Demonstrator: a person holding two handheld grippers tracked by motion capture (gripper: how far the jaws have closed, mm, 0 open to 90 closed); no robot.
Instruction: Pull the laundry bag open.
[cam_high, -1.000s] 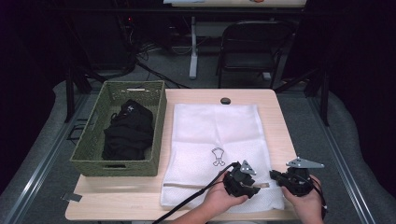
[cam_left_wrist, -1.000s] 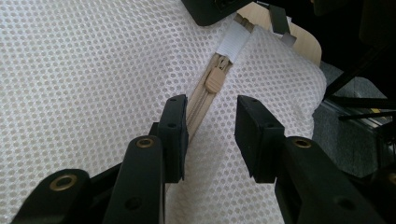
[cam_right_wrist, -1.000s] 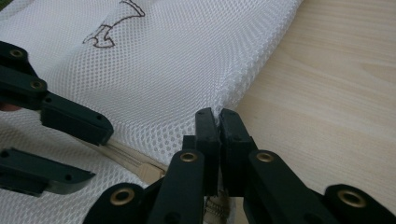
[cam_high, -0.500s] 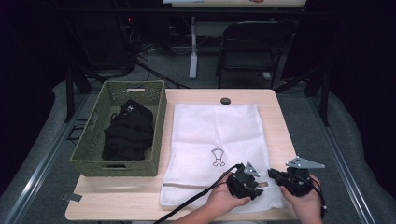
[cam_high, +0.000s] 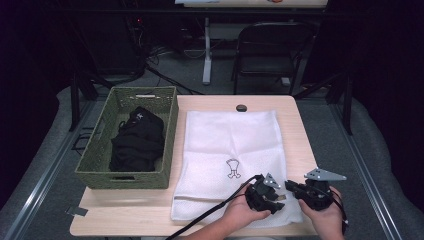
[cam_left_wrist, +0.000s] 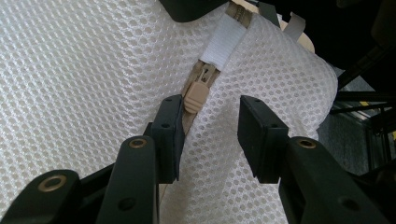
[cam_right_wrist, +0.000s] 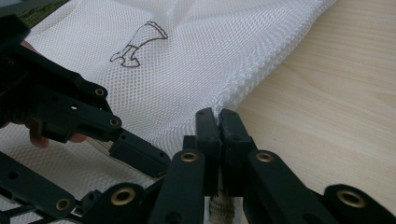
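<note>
Mesh bag edge between both low, inward-angled hand-held grippers

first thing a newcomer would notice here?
The white mesh bag spread flat across the table's middle, with both grippers working at its near edge. The left gripper has just been opening, its jaws straddling the beige zipper pull; the right gripper is pinched shut at the bag's edge. To the left sits a green basket holding black clothes.

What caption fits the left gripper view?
Left gripper open over white mesh laundry bag, jaws straddling its beige zipper pull.
</note>
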